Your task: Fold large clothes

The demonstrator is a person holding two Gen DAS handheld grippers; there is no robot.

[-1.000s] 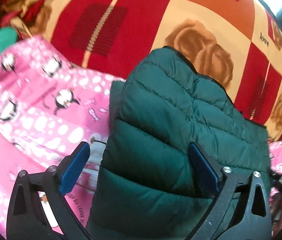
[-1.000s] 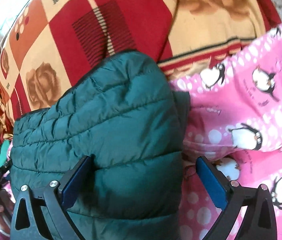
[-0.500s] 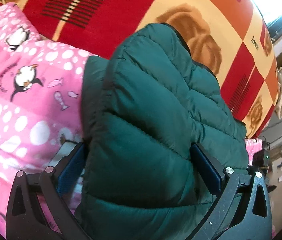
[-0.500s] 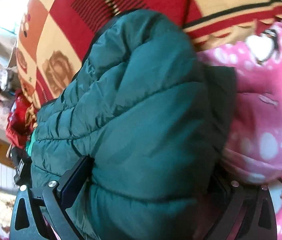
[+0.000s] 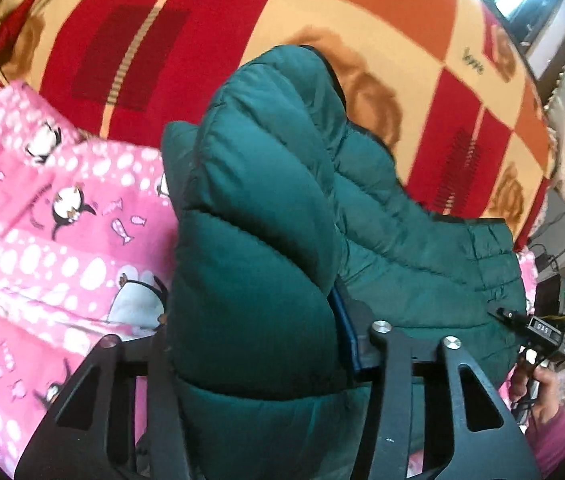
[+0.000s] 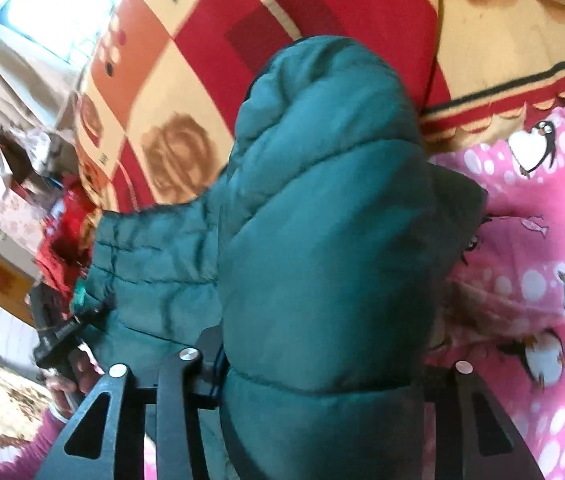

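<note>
Since a second ago both grippers, left gripper (image 5: 254, 320) and right gripper (image 6: 322, 360), have clamped the green puffer jacket (image 5: 266, 216), pink penguin blanket (image 5: 42, 240) at nine o'clock.

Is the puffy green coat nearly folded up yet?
Not quite. Done: the green puffy coat already lies bunched on the checked blanket, beside the pink penguin cloth. In hand: the left gripper and right gripper each pinch a thick fold. Left: laying those folds over and flattening.
</note>
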